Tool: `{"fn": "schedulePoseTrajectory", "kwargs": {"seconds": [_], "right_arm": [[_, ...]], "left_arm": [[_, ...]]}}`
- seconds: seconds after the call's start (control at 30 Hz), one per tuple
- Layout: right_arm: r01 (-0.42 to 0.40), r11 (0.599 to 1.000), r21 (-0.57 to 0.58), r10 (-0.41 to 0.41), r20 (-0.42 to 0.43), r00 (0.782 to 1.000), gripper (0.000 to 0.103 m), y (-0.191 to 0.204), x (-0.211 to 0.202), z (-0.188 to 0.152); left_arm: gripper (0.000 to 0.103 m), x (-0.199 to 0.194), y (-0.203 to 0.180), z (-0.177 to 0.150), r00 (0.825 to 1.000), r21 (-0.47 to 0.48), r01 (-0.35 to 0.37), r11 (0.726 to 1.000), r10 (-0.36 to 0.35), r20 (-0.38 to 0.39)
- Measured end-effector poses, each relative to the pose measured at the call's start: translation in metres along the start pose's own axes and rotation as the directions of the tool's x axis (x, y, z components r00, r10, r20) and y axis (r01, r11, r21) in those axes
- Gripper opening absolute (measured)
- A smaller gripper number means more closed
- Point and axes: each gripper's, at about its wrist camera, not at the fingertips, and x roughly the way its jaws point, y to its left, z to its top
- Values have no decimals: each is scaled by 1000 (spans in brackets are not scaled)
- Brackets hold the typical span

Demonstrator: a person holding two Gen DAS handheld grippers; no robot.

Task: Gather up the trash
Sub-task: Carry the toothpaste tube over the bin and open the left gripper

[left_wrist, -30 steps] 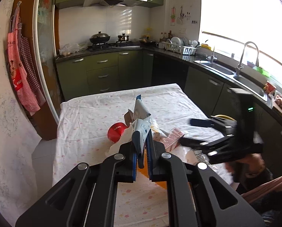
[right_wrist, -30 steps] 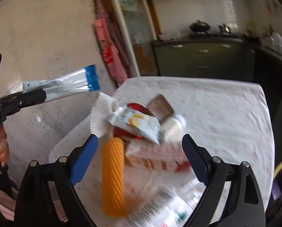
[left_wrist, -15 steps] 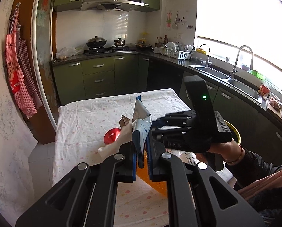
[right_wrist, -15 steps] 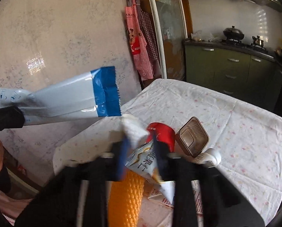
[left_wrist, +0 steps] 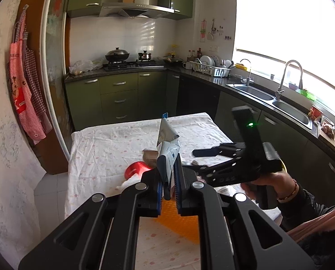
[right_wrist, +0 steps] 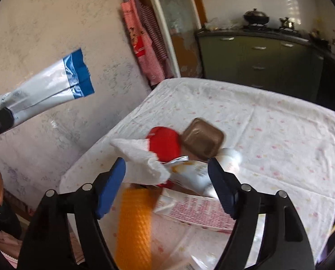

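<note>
**Left tongs grip a wrapper while the right tongs spread above the trash pile**

Left wrist view: the left gripper (left_wrist: pixel 169 180) fills the lower half, its blue-padded jaws clenched on a white and blue plastic wrapper (left_wrist: pixel 167 144) that stands up at 12 o'clock from the jaws. Beyond it is a table under a white cloth with small pink dots (left_wrist: pixel 104 148). On the cloth, at 10 o'clock from the jaws, lies a red round lid (left_wrist: pixel 135 168), with a brown square plastic tray (left_wrist: pixel 149 156) just behind it. An orange ribbed roll (left_wrist: pixel 178 222) lies below the jaws. At 3 o'clock a hand (left_wrist: pixel 273 183) holds the black right gripper (left_wrist: pixel 203 160), its fingers apart and pointing toward 9 o'clock.

Right wrist view: the right gripper (right_wrist: pixel 167 187) has its jaws opening; nothing is pressed between the pads. Seen between them, on the cloth, is the trash pile: a crumpled white paper tissue (right_wrist: pixel 140 159), the red lid (right_wrist: pixel 165 141), the brown tray (right_wrist: pixel 202 138), a white and yellow sachet (right_wrist: pixel 190 171), a white small bottle (right_wrist: pixel 231 156), the orange roll (right_wrist: pixel 133 227) and a flat red-printed packet (right_wrist: pixel 194 209). At 9 o'clock the held wrapper (right_wrist: pixel 52 85) juts in from the frame edge, well above the table.
</note>
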Motion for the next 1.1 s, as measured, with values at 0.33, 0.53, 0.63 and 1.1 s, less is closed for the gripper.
{"fn": "schedulePoseTrajectory", "kwargs": {"seconds": [0.33,0.53,0.63,1.1], "right_arm": [[183,957,225,-216,132,967,72,-70,-109,-58],[393,800,454,-501,146,853,72,-125,-199,-134],[452,705,547,-602,122,789,74,-145,-238,-173],[433,533,727,-690,76,720,76,-198,-298,-265]], "left_arm": [[10,45,-56,9,984,63,166,984,-162,-71],[10,101,-125,15,926,136,350,927,-321,-198],[10,136,-169,19,875,158,440,884,-383,-294],[14,267,-369,2,650,278,662,696,-349,-675]]}}
